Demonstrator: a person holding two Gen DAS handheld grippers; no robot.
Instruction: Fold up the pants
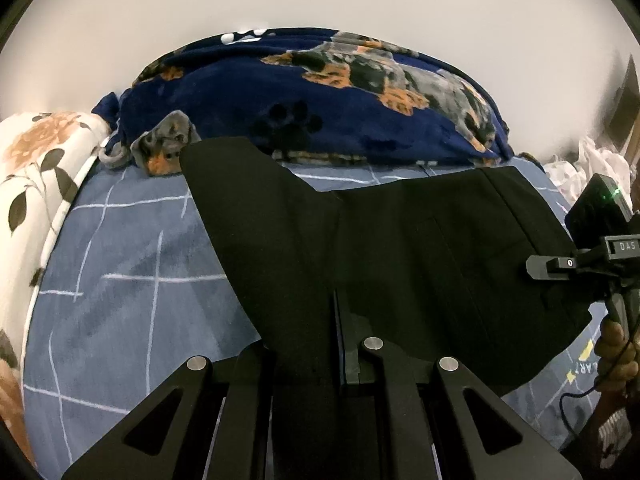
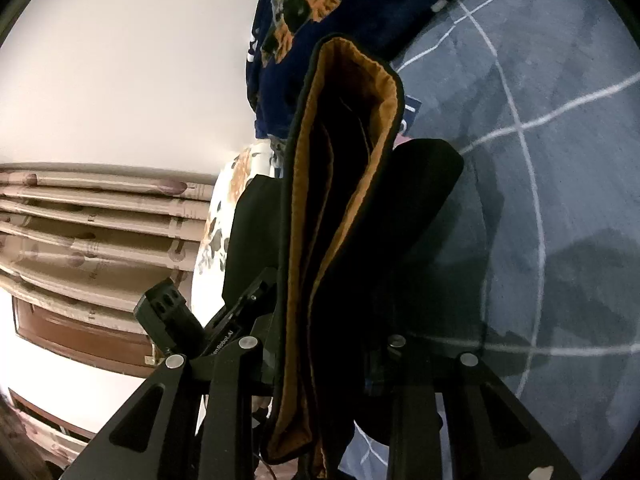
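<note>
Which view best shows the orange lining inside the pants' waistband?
The right wrist view: the orange lining runs up the middle, with the waistband held between the right gripper's fingers. The left wrist view shows only the black pants outside, spread over the blue bedsheet, lining hidden.

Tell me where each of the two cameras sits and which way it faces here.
Left wrist: on the left gripper, looking down over black pants on the blue sheet; its own fingers, the right gripper and a hand show.
Right wrist: on the right gripper, looking along the waistband's tan lining; its own fingers and the left gripper's body show.
Shared: pants, sheet, dog-print blanket.
</note>
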